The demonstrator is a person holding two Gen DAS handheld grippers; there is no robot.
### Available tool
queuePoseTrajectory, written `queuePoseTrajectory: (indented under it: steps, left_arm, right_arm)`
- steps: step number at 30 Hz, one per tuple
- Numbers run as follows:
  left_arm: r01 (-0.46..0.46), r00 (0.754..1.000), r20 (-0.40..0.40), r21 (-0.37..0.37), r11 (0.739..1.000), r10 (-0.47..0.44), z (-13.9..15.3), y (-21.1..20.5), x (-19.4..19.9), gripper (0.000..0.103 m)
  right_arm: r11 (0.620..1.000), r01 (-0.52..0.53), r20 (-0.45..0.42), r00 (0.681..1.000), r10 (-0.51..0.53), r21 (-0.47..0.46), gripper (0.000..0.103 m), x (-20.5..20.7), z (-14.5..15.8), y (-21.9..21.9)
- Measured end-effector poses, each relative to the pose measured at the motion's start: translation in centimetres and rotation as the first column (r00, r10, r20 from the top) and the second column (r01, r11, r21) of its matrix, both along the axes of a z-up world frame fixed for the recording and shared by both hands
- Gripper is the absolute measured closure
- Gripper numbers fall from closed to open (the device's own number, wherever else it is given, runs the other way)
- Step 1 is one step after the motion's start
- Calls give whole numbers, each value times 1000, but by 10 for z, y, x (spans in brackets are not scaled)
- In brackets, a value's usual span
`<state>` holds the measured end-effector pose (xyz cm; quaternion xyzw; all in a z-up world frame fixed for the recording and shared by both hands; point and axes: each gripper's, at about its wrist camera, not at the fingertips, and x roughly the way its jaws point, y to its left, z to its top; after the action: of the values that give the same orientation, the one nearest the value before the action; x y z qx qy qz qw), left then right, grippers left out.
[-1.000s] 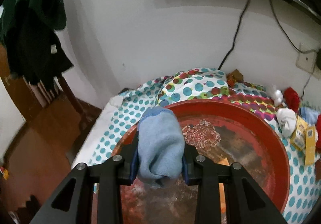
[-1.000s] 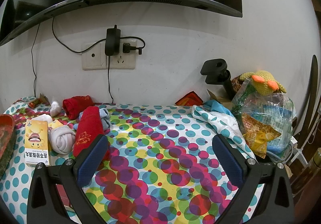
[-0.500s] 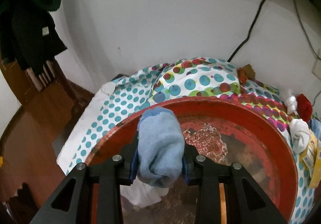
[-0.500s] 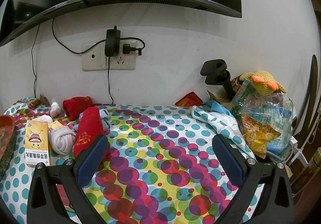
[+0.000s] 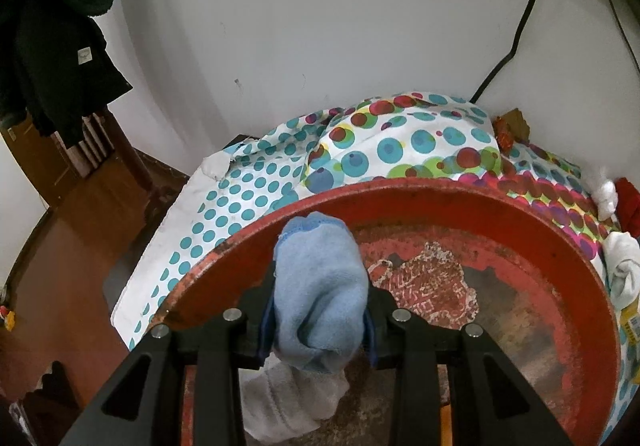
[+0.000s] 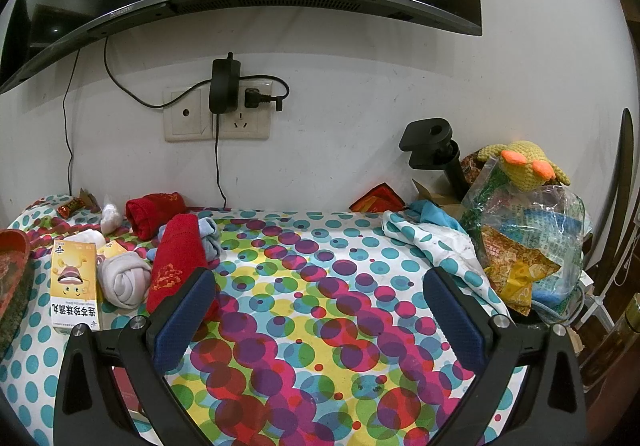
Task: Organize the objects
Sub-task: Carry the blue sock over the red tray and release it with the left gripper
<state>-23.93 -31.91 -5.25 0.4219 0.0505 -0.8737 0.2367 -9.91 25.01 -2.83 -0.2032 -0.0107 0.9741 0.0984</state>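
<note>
My left gripper (image 5: 318,310) is shut on a rolled light blue sock (image 5: 320,286) and holds it over the near-left part of a big red tray (image 5: 560,246). A white sock (image 5: 288,402) lies in the tray just below it. My right gripper (image 6: 320,310) is open and empty above the dotted tablecloth (image 6: 320,326). To its left lie a red sock (image 6: 176,258), a grey rolled sock (image 6: 122,280), a blue sock (image 6: 210,236), another red roll (image 6: 154,208) and a yellow box (image 6: 74,286).
The tray's edge (image 6: 12,258) shows at the far left of the right wrist view. A plastic bag of snacks (image 6: 524,246) with a yellow knitted toy (image 6: 524,162) stands at the right. A wall socket with plugs (image 6: 224,106) is behind. The table's left edge drops to a wooden floor (image 5: 72,266).
My left gripper with the blue sock has moved left and lower over the tray; the white sock in the tray has come into view. The right gripper has not moved.
</note>
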Motion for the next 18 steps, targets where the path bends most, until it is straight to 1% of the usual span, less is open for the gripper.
queuePoseTrajectory:
  steps: [3, 5, 6, 7, 9, 13, 16, 18]
  left_arm:
    - [-6, 1000, 4, 2, 1000, 6, -2, 0, -2, 66]
    - [-18, 1000, 19, -2, 1000, 18, -5, -1, -4, 57]
    - [-30, 999, 30, -1, 1000, 30, -7, -3, -5, 45]
    - [-35, 999, 33, 8, 999, 35, -9, -5, -6, 41]
    - [-37, 999, 9, 41, 998, 36, -8, -8, -2, 41]
    - [-30, 1000, -5, 18, 999, 30, -3, -6, 3, 39]
    - [-19, 1000, -16, 22, 1000, 19, 2, -4, 8, 36]
    - [-13, 1000, -19, 32, 999, 14, 4, -3, 13, 36]
  right_arm:
    - [1000, 0, 0, 1000, 0, 0, 0, 0, 0, 0]
    - [1000, 0, 0, 1000, 0, 0, 0, 0, 0, 0]
    - [1000, -1, 1, 1000, 1, 0, 0, 0, -1, 1]
    - [1000, 0, 0, 1000, 0, 1, 0, 0, 0, 0]
    - [1000, 1, 0, 1000, -1, 1, 0, 0, 0, 0]
    - [1000, 1, 0, 1000, -1, 2, 0, 0, -1, -1]
    - [1000, 1, 0, 1000, -1, 2, 0, 0, -1, -1]
    - [1000, 1, 1, 1000, -1, 2, 0, 0, -1, -1]
